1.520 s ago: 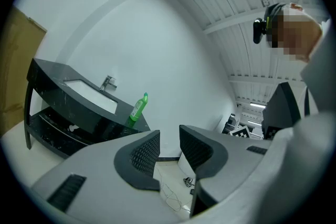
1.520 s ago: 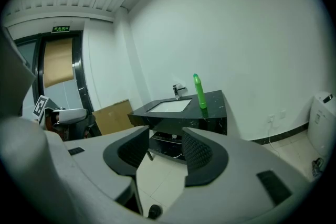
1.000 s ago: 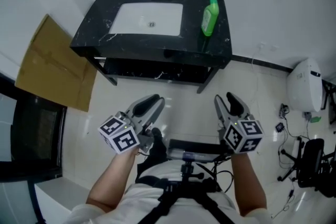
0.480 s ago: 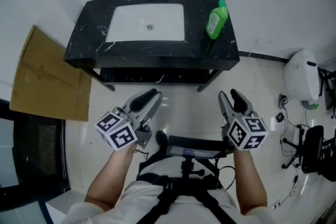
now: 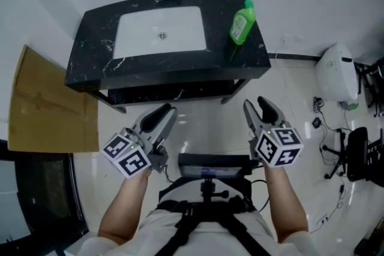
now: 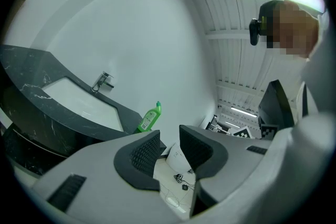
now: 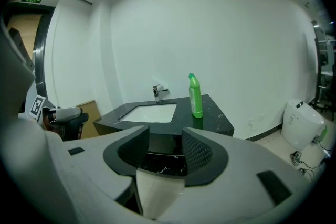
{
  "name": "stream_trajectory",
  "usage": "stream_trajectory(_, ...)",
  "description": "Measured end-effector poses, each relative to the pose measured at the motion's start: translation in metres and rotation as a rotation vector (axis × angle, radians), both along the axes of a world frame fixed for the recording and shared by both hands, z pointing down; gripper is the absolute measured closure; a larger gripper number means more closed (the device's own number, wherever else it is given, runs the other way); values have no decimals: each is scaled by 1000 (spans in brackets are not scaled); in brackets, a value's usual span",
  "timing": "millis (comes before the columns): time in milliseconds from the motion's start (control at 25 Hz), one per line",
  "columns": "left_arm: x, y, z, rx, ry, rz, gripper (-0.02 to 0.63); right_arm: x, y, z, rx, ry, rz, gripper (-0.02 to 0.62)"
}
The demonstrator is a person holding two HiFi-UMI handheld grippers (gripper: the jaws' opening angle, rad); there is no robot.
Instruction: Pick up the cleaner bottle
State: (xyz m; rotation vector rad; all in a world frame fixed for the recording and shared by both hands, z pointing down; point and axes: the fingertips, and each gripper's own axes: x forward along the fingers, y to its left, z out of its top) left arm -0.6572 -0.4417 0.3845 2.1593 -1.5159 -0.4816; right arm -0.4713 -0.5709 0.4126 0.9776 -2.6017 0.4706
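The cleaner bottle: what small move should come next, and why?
Probably bring the right tongs forward toward the cleaner bottle. It stands upright at the right end of the counter, on that hand's side, and these tongs are open, empty and well short of it.

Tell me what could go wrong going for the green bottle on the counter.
The bottle is tall and slim and stands near the counter's right edge: a nudge from the right gripper might topple it off. That gripper aims low, at the counter's front, so it might hit the edge before reaching the bottle.
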Motion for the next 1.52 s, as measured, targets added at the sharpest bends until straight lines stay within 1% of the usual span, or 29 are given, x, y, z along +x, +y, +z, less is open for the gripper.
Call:
stream_trajectory(160,-4,-7,0,3,8,8,486,-8,-7,-1,2,5,0,393)
stream_trajectory(400,-9,-19,2,-7,-2,3,486,-19,-20,4,-7,-4,-14,393)
stream_trajectory(720,-11,-54,-6,-16,-30,-19,486,-26,-61,3,-10,-32,-39,393)
stream_trajectory(1160,1,-118,-11,-33,-49,-74,486,-27,-131,5,-35,-47,-97,393)
stream_trajectory(1520,15,-150,-9,-44,-57,-108,486,-26,-160,12,-53,-49,-152,393)
